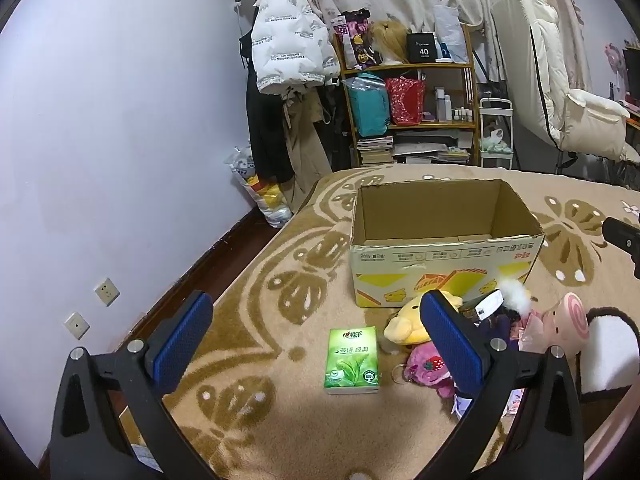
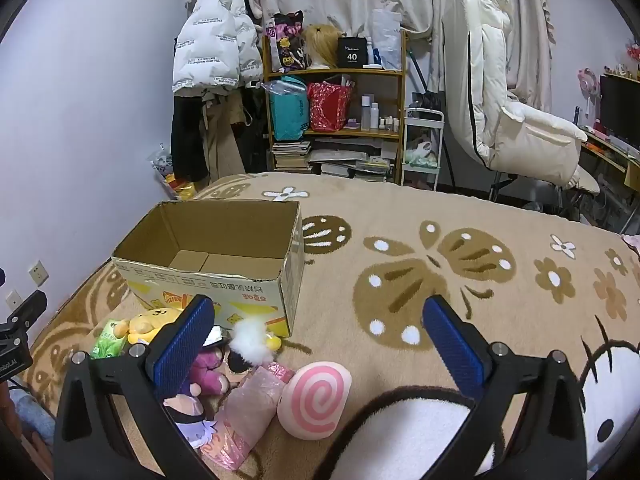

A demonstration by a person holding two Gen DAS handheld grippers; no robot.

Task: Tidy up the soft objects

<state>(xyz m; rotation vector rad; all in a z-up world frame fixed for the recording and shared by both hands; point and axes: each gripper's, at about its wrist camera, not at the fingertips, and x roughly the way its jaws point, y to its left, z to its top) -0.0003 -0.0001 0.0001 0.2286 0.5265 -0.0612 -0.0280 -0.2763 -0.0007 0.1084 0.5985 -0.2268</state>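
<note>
One box (image 1: 440, 260) — one tissue pack (image 1: 352, 360)

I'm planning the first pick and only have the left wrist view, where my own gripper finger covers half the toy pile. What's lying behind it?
Observer: A pink swirl cushion lies flat on the blanket at the pile's right end, with nothing on top of it.
Operator: Anything between it and the purple plush?
Observer: Yes, a pink crinkly packet lies there, right beside the cushion.
Operator: Is the right gripper free? I only see a black edge of it.
Observer: It is open with nothing between its fingers, and it points down toward the cushion's end of the pile.
</note>
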